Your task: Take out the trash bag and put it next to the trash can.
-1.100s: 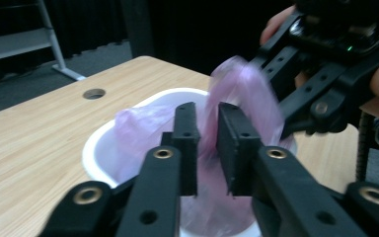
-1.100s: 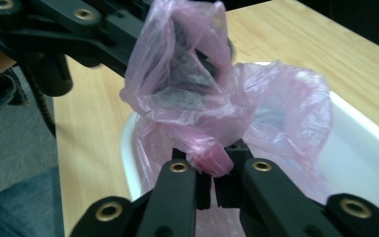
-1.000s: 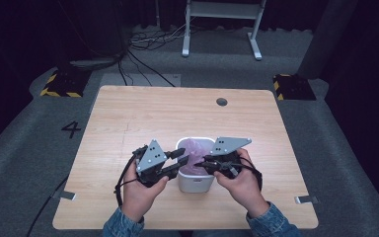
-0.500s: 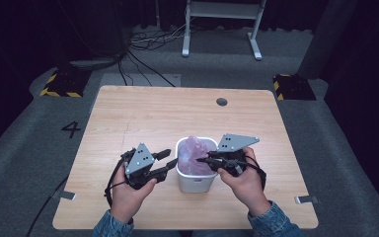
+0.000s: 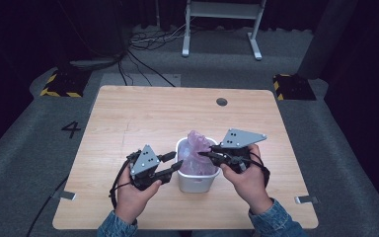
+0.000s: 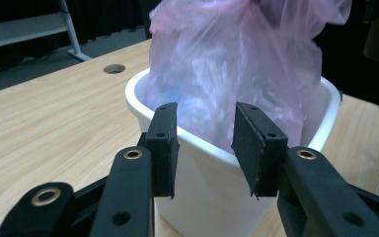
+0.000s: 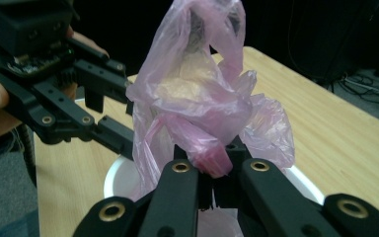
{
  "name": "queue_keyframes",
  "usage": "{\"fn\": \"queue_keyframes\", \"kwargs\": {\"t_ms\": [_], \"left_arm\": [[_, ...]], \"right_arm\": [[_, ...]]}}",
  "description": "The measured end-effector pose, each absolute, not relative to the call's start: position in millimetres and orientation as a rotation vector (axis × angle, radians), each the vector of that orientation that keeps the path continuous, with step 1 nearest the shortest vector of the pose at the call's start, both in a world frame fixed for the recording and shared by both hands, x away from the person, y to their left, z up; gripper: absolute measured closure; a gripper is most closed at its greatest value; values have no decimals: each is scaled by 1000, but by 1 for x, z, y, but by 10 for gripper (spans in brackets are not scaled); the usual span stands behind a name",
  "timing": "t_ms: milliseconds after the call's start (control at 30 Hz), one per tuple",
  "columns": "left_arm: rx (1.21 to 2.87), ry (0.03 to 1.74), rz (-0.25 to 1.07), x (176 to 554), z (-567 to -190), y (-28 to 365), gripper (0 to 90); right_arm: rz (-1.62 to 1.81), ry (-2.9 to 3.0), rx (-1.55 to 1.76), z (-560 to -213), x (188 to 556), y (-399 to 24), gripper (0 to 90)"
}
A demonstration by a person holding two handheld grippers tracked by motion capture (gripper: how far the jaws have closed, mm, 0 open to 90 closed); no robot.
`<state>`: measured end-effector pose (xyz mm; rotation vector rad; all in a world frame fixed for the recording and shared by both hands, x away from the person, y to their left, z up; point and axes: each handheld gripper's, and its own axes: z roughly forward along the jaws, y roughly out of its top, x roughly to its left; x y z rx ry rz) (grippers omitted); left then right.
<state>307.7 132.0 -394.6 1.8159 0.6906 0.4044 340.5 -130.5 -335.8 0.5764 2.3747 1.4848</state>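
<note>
Pink bag [image 7: 197,113] bunched, contents hidden, white bin [image 5: 196,181] part-covered

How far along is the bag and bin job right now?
Done: the pink bag sits inside the white bin. In hand: the right gripper pinches a fold of the bag; the left gripper is open at the bin's rim. Left: the bag stands bunched above the bin, not spread over its rim.

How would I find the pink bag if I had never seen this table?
Start at the light wooden table and find the small white plastic bin near its front edge, between the person's two hands. The thin, see-through pink plastic bag bulges up out of that bin, with the right gripper pinching a fold; it is the table's one soft, crinkly thing.
</note>
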Motion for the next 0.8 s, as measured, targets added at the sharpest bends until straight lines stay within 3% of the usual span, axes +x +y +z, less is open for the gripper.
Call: {"fn": "queue_keyframes", "kwargs": {"t_ms": [133, 300, 800], "left_arm": [[1793, 704, 426, 306, -393, 136, 556], [1759, 746, 490, 301, -391, 148, 386], [1820, 858, 578, 285, -408, 192, 316]], "right_arm": [[1495, 2345, 569, -327, 340, -133, 884], [1511, 2303, 557, -316, 338, -136, 884], [1545, 2190, 499, -275, 333, -142, 882]]}}
